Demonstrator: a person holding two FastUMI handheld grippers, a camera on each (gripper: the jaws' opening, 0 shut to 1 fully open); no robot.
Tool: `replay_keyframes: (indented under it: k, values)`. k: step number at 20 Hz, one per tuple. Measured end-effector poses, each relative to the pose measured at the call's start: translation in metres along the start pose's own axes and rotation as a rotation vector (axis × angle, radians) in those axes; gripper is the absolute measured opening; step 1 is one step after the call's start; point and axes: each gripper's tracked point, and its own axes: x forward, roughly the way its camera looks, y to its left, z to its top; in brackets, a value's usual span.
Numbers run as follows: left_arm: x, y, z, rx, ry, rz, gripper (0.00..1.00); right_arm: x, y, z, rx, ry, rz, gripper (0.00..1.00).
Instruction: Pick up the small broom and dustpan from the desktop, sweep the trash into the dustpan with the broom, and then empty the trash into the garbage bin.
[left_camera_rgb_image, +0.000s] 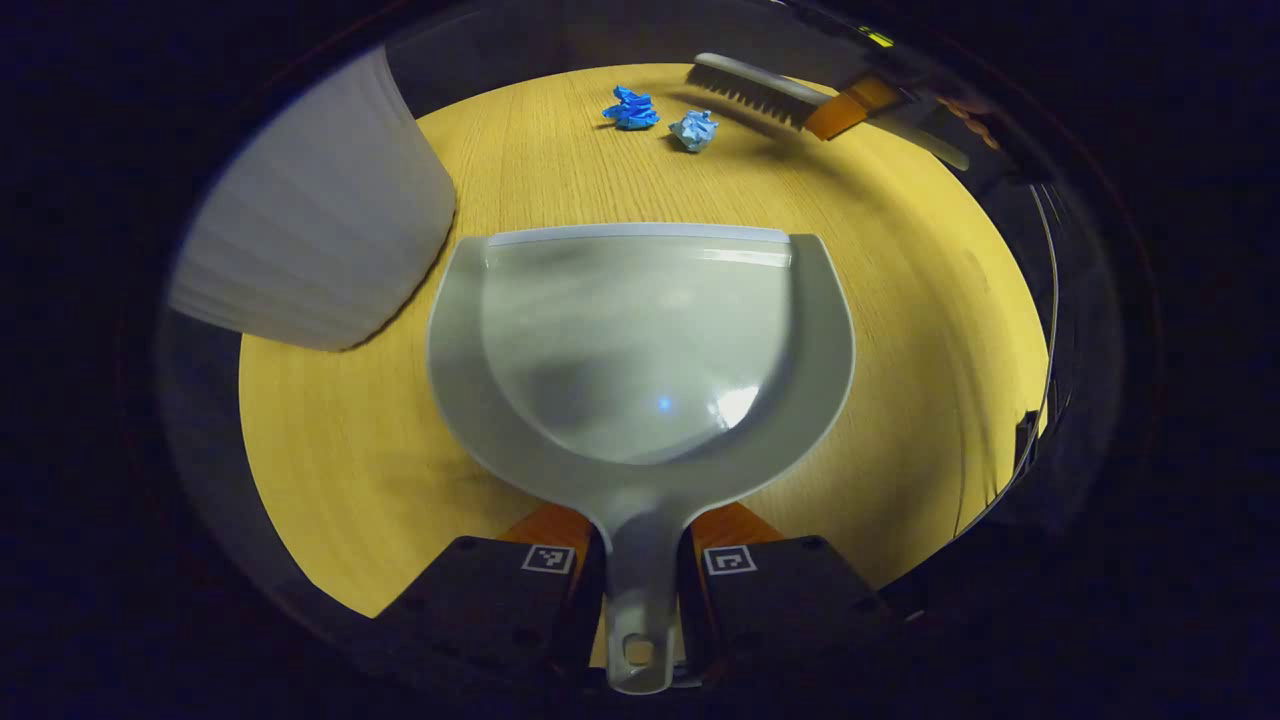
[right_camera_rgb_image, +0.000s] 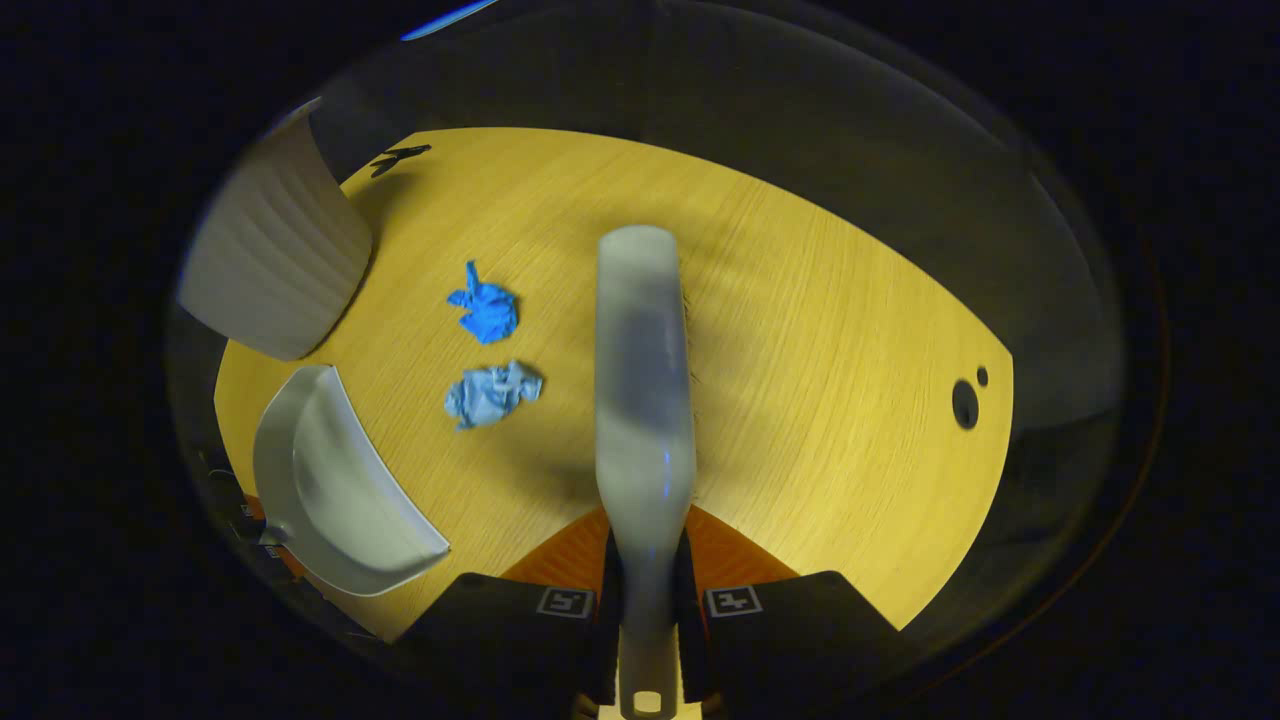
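Note:
In the left gripper view my left gripper (left_camera_rgb_image: 640, 575) is shut on the handle of the grey dustpan (left_camera_rgb_image: 640, 340), whose empty pan lies low over the wooden table (left_camera_rgb_image: 900, 330) with its lip pointing at the trash. A bright blue paper wad (left_camera_rgb_image: 631, 108) and a pale blue paper wad (left_camera_rgb_image: 694, 130) lie beyond the lip. Behind them the small broom (left_camera_rgb_image: 755, 92) hangs bristles down, held by the other gripper. In the right gripper view my right gripper (right_camera_rgb_image: 645, 585) is shut on the broom (right_camera_rgb_image: 643, 370). The bright blue wad (right_camera_rgb_image: 485, 308), pale blue wad (right_camera_rgb_image: 492, 392) and dustpan (right_camera_rgb_image: 335, 490) lie to its left.
A white ribbed garbage bin (left_camera_rgb_image: 315, 215) stands on the table just left of the dustpan, seen also as the bin (right_camera_rgb_image: 275, 250) at the far left. Two dark holes (right_camera_rgb_image: 966, 403) mark the table (right_camera_rgb_image: 820, 400) at the right. The table's edge curves close on the right.

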Motion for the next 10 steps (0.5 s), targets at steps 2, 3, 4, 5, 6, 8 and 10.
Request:
replay_keyframes:
  k: [2,3,4,5,6,8,10]
  values:
    - [-0.002,0.01,0.008,0.037,0.011,0.026,0.31,0.012,-0.003,0.022,-0.066,0.032,0.029,0.26]
    - [-0.002,0.013,0.011,0.052,0.016,0.032,0.31,0.018,0.0,0.028,-0.09,0.058,0.046,0.27]
    - [0.0,0.014,0.013,0.06,0.025,0.032,0.32,0.024,0.001,0.036,-0.126,0.069,0.05,0.26]
    - [0.002,0.015,0.014,0.063,0.03,0.032,0.31,0.032,0.001,0.044,-0.173,0.068,0.047,0.26]
    - [0.004,0.015,0.015,0.062,0.035,0.03,0.31,0.036,0.004,0.05,-0.218,0.069,0.052,0.26]
    - [0.003,0.015,0.016,0.071,0.032,0.033,0.31,0.038,0.021,0.052,-0.301,0.09,0.097,0.26]
    - [0.002,0.015,0.015,0.081,0.032,0.042,0.29,0.038,0.04,0.051,-0.403,0.088,0.129,0.26]
